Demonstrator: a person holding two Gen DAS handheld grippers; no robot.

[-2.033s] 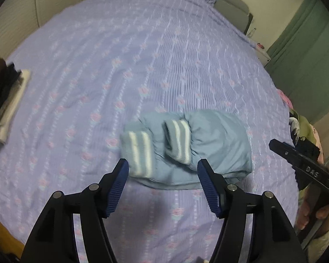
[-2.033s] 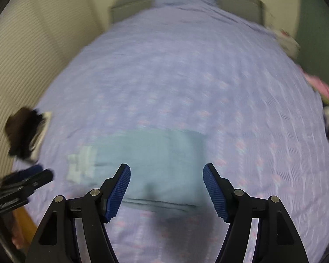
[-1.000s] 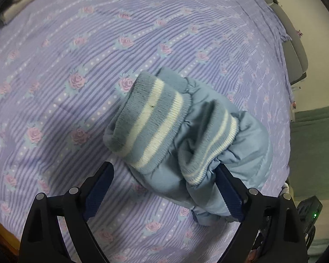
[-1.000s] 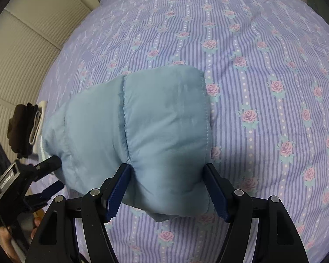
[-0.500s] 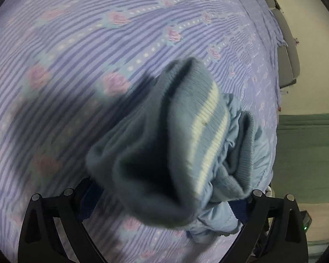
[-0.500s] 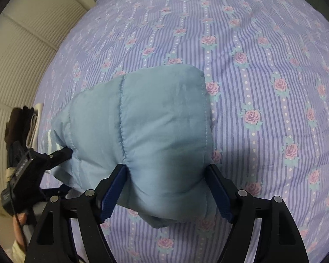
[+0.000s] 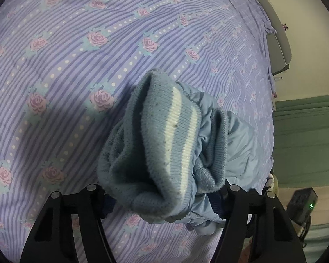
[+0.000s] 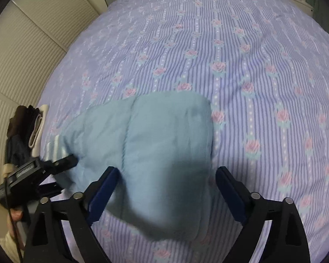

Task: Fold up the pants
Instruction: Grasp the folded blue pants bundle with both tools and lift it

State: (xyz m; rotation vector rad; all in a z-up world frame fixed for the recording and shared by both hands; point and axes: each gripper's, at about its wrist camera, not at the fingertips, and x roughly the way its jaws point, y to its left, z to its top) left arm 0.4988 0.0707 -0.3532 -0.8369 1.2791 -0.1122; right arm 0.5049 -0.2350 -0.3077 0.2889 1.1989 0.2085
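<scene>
Folded pale-blue padded pants (image 8: 164, 153) lie on a bed (image 8: 241, 54). Their ribbed knit cuffs (image 7: 164, 140), blue with cream stripes, bulge up between the left tongs (image 7: 164, 199), whose jaws have just been closing and now pinch the cuff bundle from both sides. The right tongs (image 8: 166, 195) tilt steeply down over the smooth quilted end of the pants; their jaws have just been opening and stand spread, blue pads clear of the cloth. The bedsheet is lilac, striped, printed with pink roses. A dark folded clothing stack (image 8: 26, 129) sits at the bed's left edge, beside ribbed cream wall panels (image 8: 33, 32).
</scene>
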